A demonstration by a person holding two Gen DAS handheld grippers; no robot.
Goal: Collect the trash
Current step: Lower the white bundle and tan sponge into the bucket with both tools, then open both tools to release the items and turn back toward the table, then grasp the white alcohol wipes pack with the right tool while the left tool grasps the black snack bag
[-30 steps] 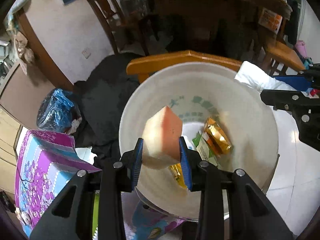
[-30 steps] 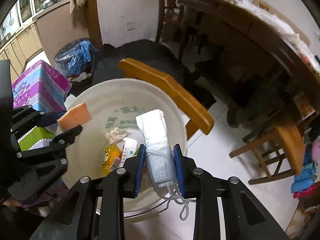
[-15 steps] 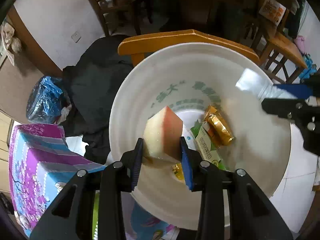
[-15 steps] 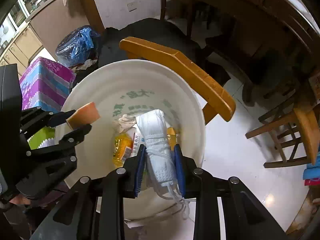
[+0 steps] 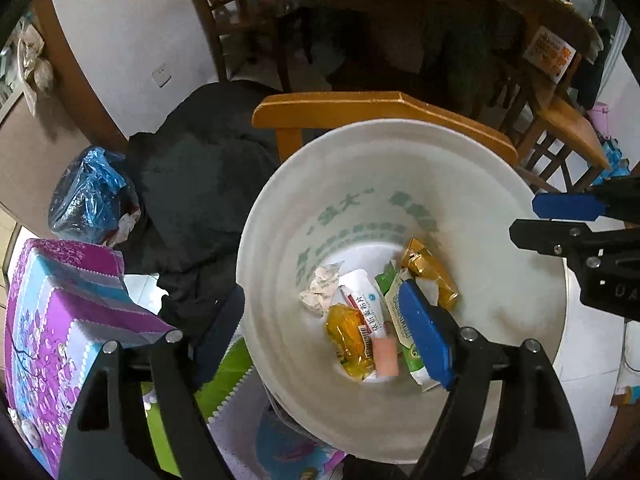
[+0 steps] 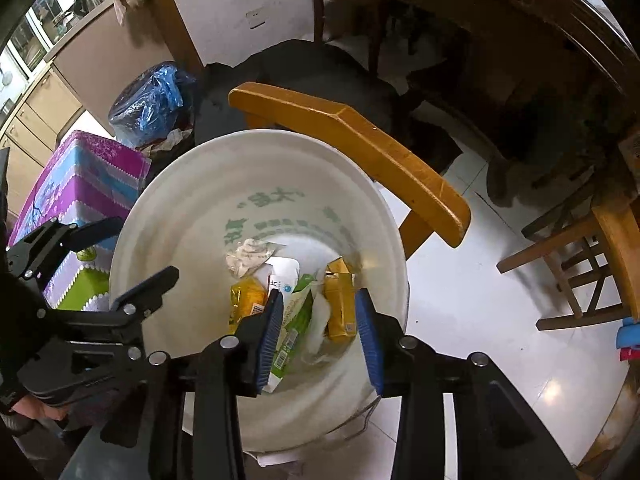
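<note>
Your left claw (image 5: 324, 320) stands wide, its jaws just sprung apart with nothing between the pads; the pink sponge (image 5: 386, 356) it carried shows as a blurred pink block low in the white bucket (image 5: 472, 184), over the yellow wrapper (image 5: 348, 334). Only the left wrist view shows that sponge. Your right claw (image 6: 320, 332) has also just been opening and grips nothing; the white mask (image 6: 318, 326) appears between its blue pads as a pale smear, clear of both, a thing the left view does not show.

In the bucket's bottom the trash lies in a loose heap: a crumpled tissue (image 6: 250, 258), a white tube (image 5: 366, 306) with its long axis running from the far wall toward you, a green-and-white packet (image 6: 294, 326) lying the same way, and a gold wrapper (image 5: 430, 272) slanting off to the right in the left view.

Both claws hang over the bucket mouth, the left one reaching in over the left of the rim, the right one over the near wall. Just behind the far rim runs a yellow wooden chair back (image 6: 348, 144). A purple box (image 5: 56, 320) sits close on the left, a blue bag (image 6: 148, 106) beyond it. White floor (image 6: 472, 304) lies open to the right.
</note>
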